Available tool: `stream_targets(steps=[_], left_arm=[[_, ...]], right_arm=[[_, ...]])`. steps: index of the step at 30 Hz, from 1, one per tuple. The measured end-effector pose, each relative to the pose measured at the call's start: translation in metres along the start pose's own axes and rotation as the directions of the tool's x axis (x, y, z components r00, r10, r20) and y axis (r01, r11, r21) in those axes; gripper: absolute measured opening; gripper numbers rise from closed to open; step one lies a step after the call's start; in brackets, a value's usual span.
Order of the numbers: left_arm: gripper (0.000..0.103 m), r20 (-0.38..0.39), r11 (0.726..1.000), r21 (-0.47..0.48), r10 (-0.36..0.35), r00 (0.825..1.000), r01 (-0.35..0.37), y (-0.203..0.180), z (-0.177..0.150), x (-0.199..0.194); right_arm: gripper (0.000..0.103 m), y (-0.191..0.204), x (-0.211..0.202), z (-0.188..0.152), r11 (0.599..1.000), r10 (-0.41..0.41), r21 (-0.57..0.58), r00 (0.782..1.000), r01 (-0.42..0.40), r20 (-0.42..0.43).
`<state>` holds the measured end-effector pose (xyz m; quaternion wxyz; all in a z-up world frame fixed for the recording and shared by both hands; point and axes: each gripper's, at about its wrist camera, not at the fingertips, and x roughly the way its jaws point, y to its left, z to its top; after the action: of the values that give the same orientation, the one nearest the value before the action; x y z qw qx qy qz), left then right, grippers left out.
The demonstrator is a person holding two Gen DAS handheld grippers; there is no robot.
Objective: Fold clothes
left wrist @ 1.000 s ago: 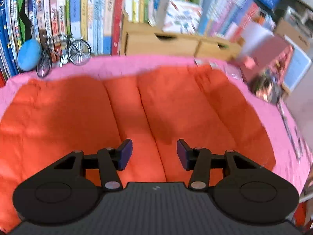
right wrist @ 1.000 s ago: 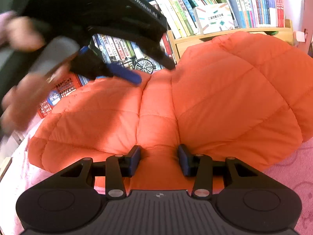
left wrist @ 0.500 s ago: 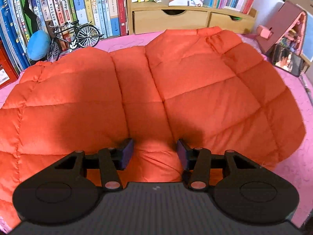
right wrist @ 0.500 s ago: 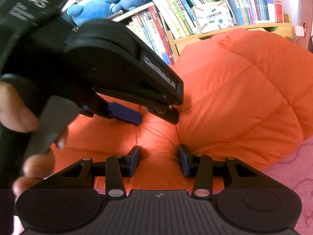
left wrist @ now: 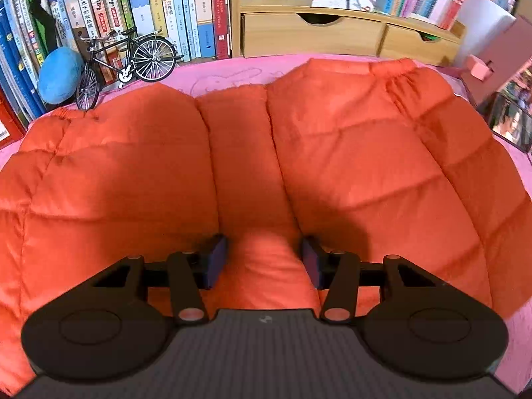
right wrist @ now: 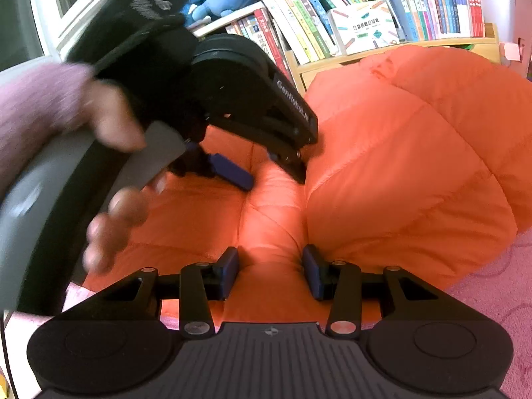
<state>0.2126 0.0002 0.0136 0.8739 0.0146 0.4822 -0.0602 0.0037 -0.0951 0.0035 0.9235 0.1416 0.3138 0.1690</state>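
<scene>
An orange quilted puffer garment (left wrist: 365, 166) lies spread on a pink tablecloth (left wrist: 232, 73). My left gripper (left wrist: 264, 259) is open and pressed down on the garment's near edge, with a raised ridge of the narrow middle panel between its fingers. In the right wrist view the same garment (right wrist: 415, 166) fills the middle. There my right gripper (right wrist: 270, 272) is open at the near hem with a bulge of fabric between its pads. The left gripper (right wrist: 269, 174) shows just ahead of it, straddling the same ridge, held by a person's hand (right wrist: 113, 206).
A model bicycle (left wrist: 126, 63) and a blue ball (left wrist: 60, 76) stand at the table's back left. Behind the garment are wooden drawers (left wrist: 316, 36) and rows of books (left wrist: 159, 10). A framed photo (left wrist: 508, 123) leans at the right. Bare pink cloth (right wrist: 492, 286) shows right of the garment.
My left gripper has come down from above onto the garment's middle panel, now straddling the ridge. The right gripper has stayed in place at the hem.
</scene>
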Motion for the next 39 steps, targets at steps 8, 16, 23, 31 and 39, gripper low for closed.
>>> stream_targets(steps=[8,16,23,31,39], left_arm=[[0.051,0.000,0.998,-0.054,0.014,1.000,-0.014,0.013,0.032,0.025],[0.054,-0.003,0.995,-0.095,0.029,1.000,-0.029,0.020,0.062,0.050],[0.057,0.003,0.994,-0.106,0.040,0.999,-0.040,0.025,0.080,0.069],[0.065,0.036,0.991,-0.107,0.085,0.996,-0.080,0.024,0.095,0.090],[0.060,0.024,0.994,-0.097,0.059,0.998,-0.057,0.018,0.089,0.050]], right_arm=[[0.044,0.006,-0.006,0.000,1.000,0.006,-0.001,1.000,-0.006,-0.001],[0.043,-0.018,0.032,0.031,1.000,0.003,-0.003,1.000,-0.003,-0.004],[0.043,-0.030,0.029,0.029,1.000,0.003,-0.007,1.000,-0.003,-0.004],[0.043,-0.030,0.027,0.030,1.000,-0.002,-0.010,1.000,0.002,-0.005],[0.044,-0.033,0.026,0.031,1.000,0.006,0.004,1.000,-0.006,-0.006]])
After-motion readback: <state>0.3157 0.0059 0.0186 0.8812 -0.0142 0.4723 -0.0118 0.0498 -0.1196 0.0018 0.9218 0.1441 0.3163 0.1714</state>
